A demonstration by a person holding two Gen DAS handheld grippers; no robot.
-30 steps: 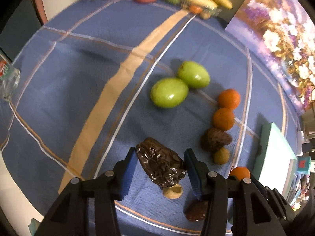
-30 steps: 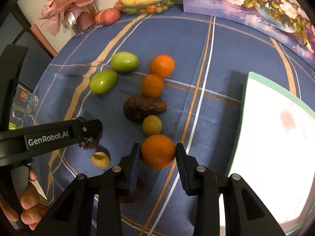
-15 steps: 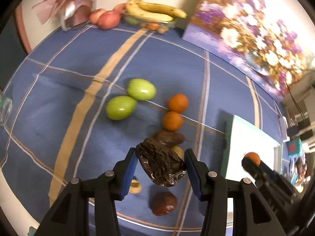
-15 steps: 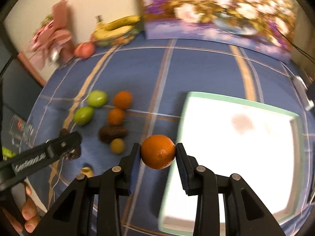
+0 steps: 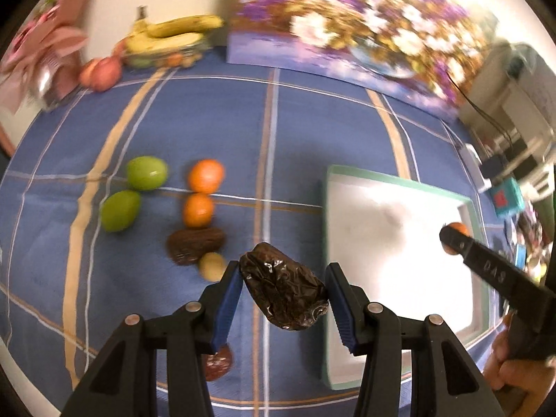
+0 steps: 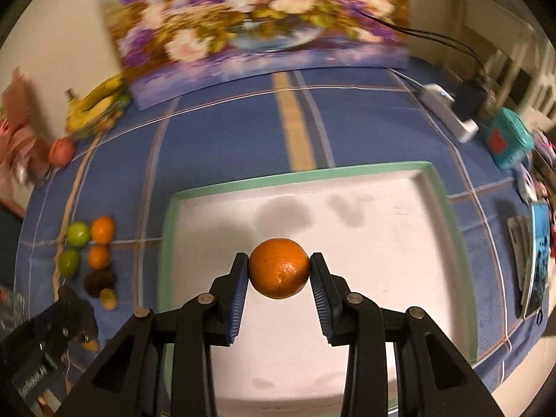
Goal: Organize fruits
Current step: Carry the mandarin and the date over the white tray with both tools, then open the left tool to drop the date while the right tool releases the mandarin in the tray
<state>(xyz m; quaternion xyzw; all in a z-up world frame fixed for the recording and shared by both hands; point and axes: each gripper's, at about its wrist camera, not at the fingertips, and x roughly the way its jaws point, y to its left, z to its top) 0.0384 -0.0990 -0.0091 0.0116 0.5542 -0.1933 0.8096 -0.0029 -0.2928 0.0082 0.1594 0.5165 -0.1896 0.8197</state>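
A: Your right gripper (image 6: pixel 279 272) is clamped on the orange (image 6: pixel 279 268), one pad at each side, held clear of the surface. Where does the tray (image 6: pixel 295 177) sit from it?

B: Straight under and ahead. In the right wrist view the white floor of the tray fills the space behind the orange, green rim on the far and left sides. You are over the tray already; the way left to go looks to be down.

A: And your left gripper (image 5: pixel 283 293)?

B: Closed on the wrinkled dark fruit (image 5: pixel 283 292), which lies slantwise between the pads, long axis running from upper left to lower right. It hangs over the blue cloth (image 5: pixel 208 121), not over the tray. The tray's near edge (image 5: pixel 325 243) lies just to the right of it.

A: So the right hand is nearer?

B: Yes, judged from both views. Your left has to cross rightward over the rim first.

A: What stays on the cloth?

B: Two green fruits (image 5: pixel 133 193), two oranges (image 5: pixel 201 193), a dark fruit (image 5: pixel 195 245) and a small yellowish one (image 5: pixel 212 266) touching it, all well left of the tray.
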